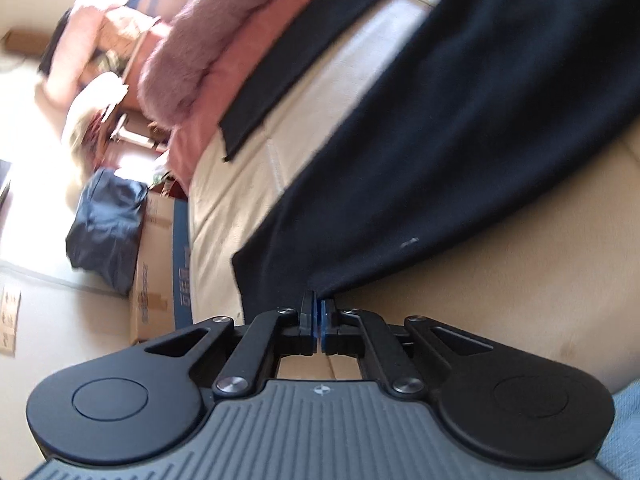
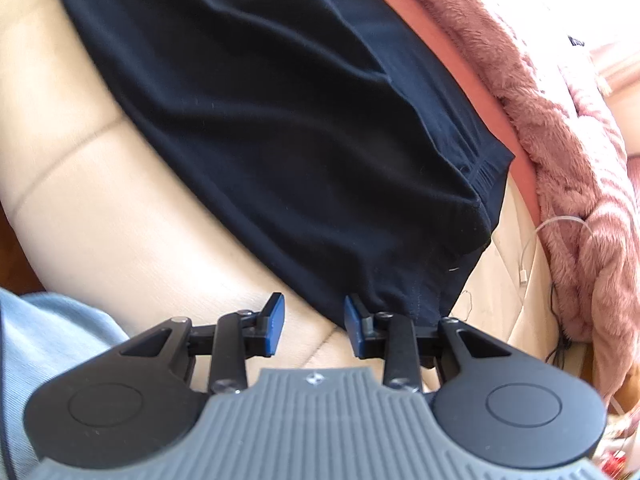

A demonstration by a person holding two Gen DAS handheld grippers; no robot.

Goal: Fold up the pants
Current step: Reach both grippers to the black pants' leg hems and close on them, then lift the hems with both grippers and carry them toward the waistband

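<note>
Pants [image 1: 460,140] run off the top and right edges in the left wrist view, top edge in the right wrist view. Clutter left of the pink blanket [image 1: 192,52] is motion-blurred and overexposed. Box [image 1: 154,264] print below the blanket is unreadable.

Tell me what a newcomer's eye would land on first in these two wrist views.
The black pants dominate, spread across the cream sofa cushion. In the left wrist view the left gripper is pinched shut on their near edge; in the right wrist view the right gripper stands open at their hem, nothing between its pads. A fluffy pink blanket lies piled along the far side.
</note>
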